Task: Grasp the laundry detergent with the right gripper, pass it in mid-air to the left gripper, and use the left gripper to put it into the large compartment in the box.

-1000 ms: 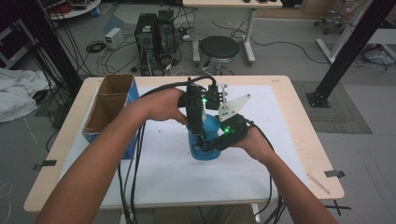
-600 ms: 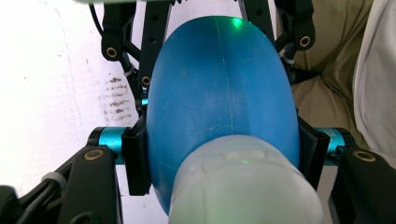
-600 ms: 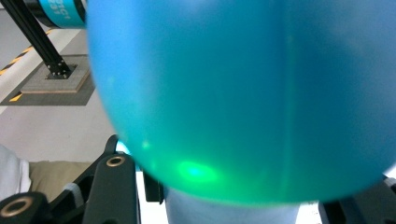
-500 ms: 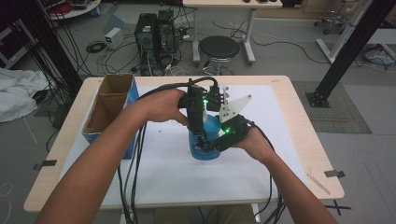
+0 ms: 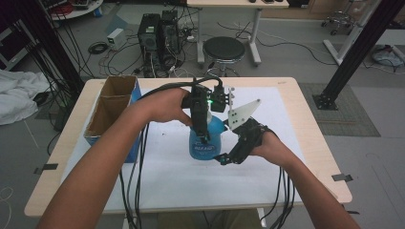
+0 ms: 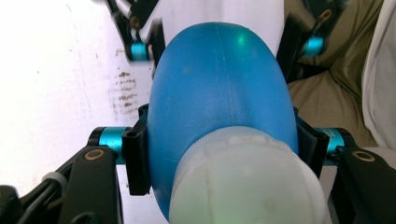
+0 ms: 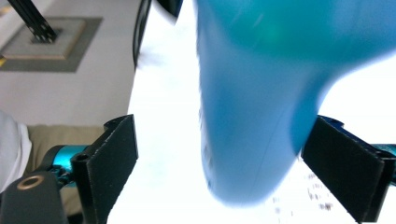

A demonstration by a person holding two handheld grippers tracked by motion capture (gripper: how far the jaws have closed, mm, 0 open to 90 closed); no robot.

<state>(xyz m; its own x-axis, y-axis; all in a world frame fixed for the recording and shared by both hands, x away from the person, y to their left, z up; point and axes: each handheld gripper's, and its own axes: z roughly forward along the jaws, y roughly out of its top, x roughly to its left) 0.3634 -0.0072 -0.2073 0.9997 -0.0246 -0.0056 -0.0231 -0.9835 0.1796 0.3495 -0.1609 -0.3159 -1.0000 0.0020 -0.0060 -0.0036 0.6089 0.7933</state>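
A blue plastic bottle (image 5: 206, 143) with a white cap (image 6: 243, 182) stands on the white sheet at the table's middle. My left gripper (image 5: 204, 136) comes down on it from above, shut on the bottle (image 6: 219, 88) just below the cap, both pads pressed on its sides. My right gripper (image 5: 223, 158) sits low at the bottle's right. Its jaws have just been opening. In the right gripper view the bottle (image 7: 252, 93) stands between the spread jaws of the right gripper (image 7: 233, 163), and the left pad (image 7: 109, 163) is well clear of it.
An open cardboard box (image 5: 112, 107) stands at the table's left edge. A white sheet (image 5: 167, 167) covers the wooden table (image 5: 315, 143). Cables trail from both grippers to the front edge. A stool (image 5: 223, 47) and computer towers (image 5: 157, 33) stand beyond the far edge.
The right gripper has let go of the bottle: its jaws have spread and the hand has drawn back a little to the right. The left gripper and the bottle have stayed put.
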